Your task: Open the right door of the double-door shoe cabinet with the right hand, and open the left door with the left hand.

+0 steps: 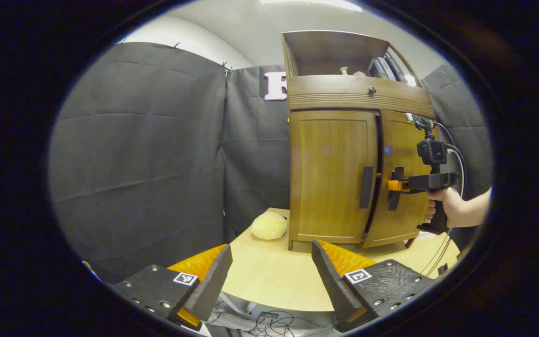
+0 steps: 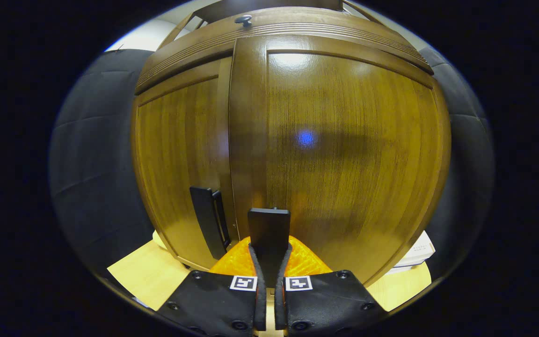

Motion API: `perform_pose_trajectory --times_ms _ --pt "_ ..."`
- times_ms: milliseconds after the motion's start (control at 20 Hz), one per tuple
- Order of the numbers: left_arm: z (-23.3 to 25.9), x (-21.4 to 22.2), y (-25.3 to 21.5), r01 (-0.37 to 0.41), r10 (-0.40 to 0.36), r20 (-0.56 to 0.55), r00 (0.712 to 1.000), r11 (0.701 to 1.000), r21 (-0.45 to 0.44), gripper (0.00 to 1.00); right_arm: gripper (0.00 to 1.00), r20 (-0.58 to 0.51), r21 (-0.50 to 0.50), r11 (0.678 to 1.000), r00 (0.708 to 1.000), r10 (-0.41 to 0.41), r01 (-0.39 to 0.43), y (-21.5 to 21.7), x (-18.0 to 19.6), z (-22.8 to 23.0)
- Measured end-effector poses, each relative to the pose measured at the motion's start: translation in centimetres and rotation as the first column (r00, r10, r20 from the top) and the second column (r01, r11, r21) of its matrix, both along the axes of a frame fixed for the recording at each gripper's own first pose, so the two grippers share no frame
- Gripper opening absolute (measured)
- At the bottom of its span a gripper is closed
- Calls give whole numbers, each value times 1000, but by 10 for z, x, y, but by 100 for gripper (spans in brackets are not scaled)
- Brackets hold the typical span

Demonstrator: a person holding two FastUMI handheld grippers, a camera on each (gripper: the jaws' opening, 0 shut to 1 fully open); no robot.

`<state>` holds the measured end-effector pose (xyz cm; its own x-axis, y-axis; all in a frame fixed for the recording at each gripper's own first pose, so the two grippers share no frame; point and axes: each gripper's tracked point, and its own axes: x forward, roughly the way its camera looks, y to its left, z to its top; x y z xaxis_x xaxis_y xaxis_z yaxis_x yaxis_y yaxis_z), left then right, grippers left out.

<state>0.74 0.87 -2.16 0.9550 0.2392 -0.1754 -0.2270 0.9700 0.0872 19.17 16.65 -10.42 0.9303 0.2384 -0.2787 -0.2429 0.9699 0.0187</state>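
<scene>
Cabinet (image 1: 339, 178) stands at my 1 o'clock. My right gripper (image 2: 269, 262) is clamped on the right door's handle (image 2: 269, 231), door slightly ajar; left gripper (image 1: 272, 276) hangs spread apart.

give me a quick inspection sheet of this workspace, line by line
surface: light wooden table, bare in front of the cabinet
job's things: shoe cabinet standing on the table; right door pulled slightly ajar; left door shut, its handle untouched
clutter: pale yellow round lump left of the cabinet; books on the top shelf; white book beside the cabinet base
grippers: right gripper, jaws shut on the right door handle; left gripper, jaws open, well short of the cabinet
cables: tangle below the table edge; leads from the right gripper
surroundings: black cloth wall
</scene>
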Motion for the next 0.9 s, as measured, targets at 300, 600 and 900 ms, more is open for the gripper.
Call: perform_pose_trajectory --times_ms 300,600,900 --pt "-6 -3 -7 55 -55 -16 998 998 -10 100 8 9 15 999 999 31 -31 2 1 2" --pt "-7 12 -28 126 -126 -12 992 992 2 100 8 7 35 997 998 62 -62 3 2 5" --pt "-11 39 -42 191 -191 -6 982 982 -3 97 8 4 58 996 998 61 -61 1 3 7"
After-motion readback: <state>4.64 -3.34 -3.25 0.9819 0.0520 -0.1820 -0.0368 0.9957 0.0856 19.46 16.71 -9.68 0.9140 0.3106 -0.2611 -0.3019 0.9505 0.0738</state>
